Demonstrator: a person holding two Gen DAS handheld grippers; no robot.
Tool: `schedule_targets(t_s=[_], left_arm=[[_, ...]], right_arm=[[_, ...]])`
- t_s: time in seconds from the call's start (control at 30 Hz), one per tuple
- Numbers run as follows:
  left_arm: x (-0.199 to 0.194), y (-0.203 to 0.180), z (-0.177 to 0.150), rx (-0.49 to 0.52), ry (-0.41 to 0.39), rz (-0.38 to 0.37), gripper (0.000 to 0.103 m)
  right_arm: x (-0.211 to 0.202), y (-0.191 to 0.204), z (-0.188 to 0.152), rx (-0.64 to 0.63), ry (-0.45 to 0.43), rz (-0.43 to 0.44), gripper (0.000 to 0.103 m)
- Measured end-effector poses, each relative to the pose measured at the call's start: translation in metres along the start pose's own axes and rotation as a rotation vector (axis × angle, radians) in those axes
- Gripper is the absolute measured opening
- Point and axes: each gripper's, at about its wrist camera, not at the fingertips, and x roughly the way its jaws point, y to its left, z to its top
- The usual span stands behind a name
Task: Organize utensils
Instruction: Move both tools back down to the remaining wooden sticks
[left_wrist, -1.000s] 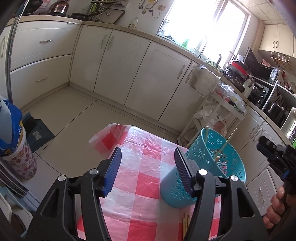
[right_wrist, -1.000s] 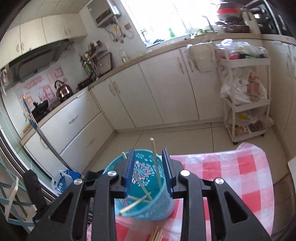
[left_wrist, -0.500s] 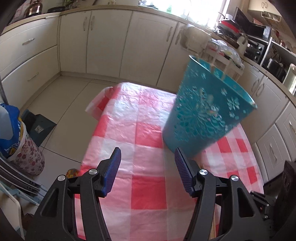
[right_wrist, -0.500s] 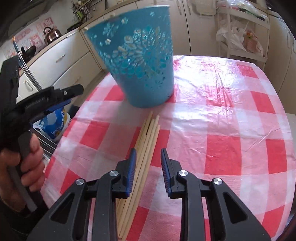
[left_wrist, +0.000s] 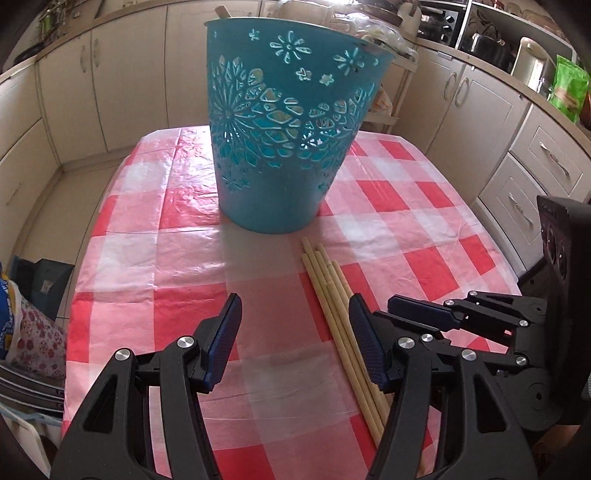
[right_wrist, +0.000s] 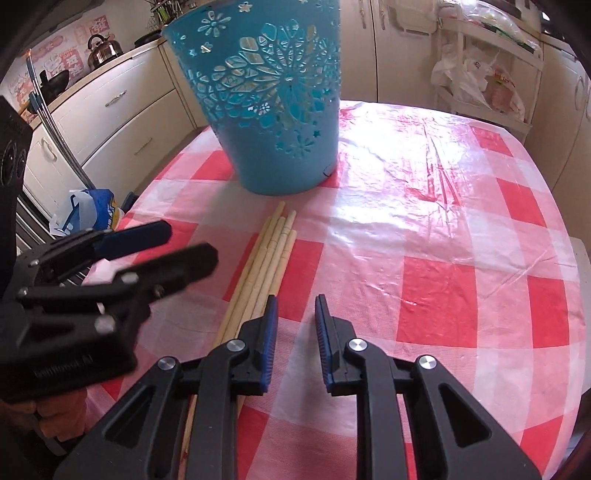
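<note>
The work is at an early stage, in my judgement. One blue basket (left_wrist: 284, 133) stands upright at the far middle of the checked tablecloth (left_wrist: 184, 258), and at least one stick tip shows above its rim at the far left, so some sorting looks done. How many sticks are inside cannot be counted from here (the cut-out wall hides most of them).

Left to do: a bundle of chopsticks (left_wrist: 332, 295) lies flat on the cloth, just near of the basket, tips pointing toward it without touching. I count five ends in the left view; the right view (right_wrist: 269, 254) seems to agree, though the sticks overlap.

The left gripper (left_wrist: 295, 343) hangs over the cloth, jaws fairly wide and empty; its right finger overlaps the bundle in its own view, contact not clear. The right gripper (right_wrist: 293, 332) has just been closing its jaws to a narrow gap with only cloth between them; the bundle lies just to its left, passing under its left finger. Neither tool holds anything.

Count: one basket, two grippers, five loose chopsticks.
</note>
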Motion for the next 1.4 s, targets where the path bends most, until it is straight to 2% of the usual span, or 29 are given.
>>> schedule_targets(t_s=[0.13, 0.27, 0.33, 0.4, 0.6, 0.97, 1.03, 1.13, 1.17, 1.23, 1.3, 1.4], left_arm=[[0.000, 0.006, 0.002, -0.010, -0.001, 0.019, 0.057], [0.003, 0.015, 0.004, -0.033, 0.012, 0.020, 0.057], [0.005, 0.013, 0.003, -0.021, 0.020, 0.018, 0.057], [0.007, 0.008, 0.002, 0.002, 0.030, 0.019, 0.057], [0.015, 0.010, 0.000, -0.012, 0.062, 0.016, 0.057], [0.023, 0.007, 0.002, -0.013, 0.073, 0.019, 0.057], [0.024, 0.008, 0.003, -0.012, 0.075, 0.040, 0.057], [0.028, -0.001, 0.002, 0.064, 0.080, 0.142, 0.057], [0.029, -0.002, 0.002, 0.073, 0.081, 0.147, 0.057], [0.029, 0.001, 0.004, 0.047, 0.081, 0.124, 0.057], [0.027, 0.009, 0.008, -0.022, 0.081, 0.055, 0.057], [0.028, 0.011, 0.009, -0.030, 0.080, 0.046, 0.057]], right_arm=[[-0.003, 0.000, -0.003, 0.003, -0.021, 0.042, 0.021], [0.002, 0.007, -0.003, -0.036, -0.014, 0.016, 0.021], [0.003, 0.009, -0.002, -0.059, -0.012, -0.019, 0.021], [0.004, 0.008, -0.001, -0.051, -0.008, -0.018, 0.021], [0.005, 0.014, -0.002, -0.111, 0.003, -0.064, 0.021], [0.002, 0.005, -0.003, -0.113, 0.004, -0.064, 0.021], [0.002, 0.005, -0.003, -0.103, -0.002, -0.062, 0.021], [0.002, 0.000, -0.001, -0.094, 0.003, -0.070, 0.021], [0.001, -0.004, -0.001, -0.085, 0.003, -0.068, 0.021], [0.000, -0.013, 0.002, -0.040, 0.004, -0.048, 0.021], [0.001, -0.019, 0.003, -0.009, 0.003, -0.031, 0.021], [0.001, -0.020, 0.003, 0.003, -0.003, -0.021, 0.021]])
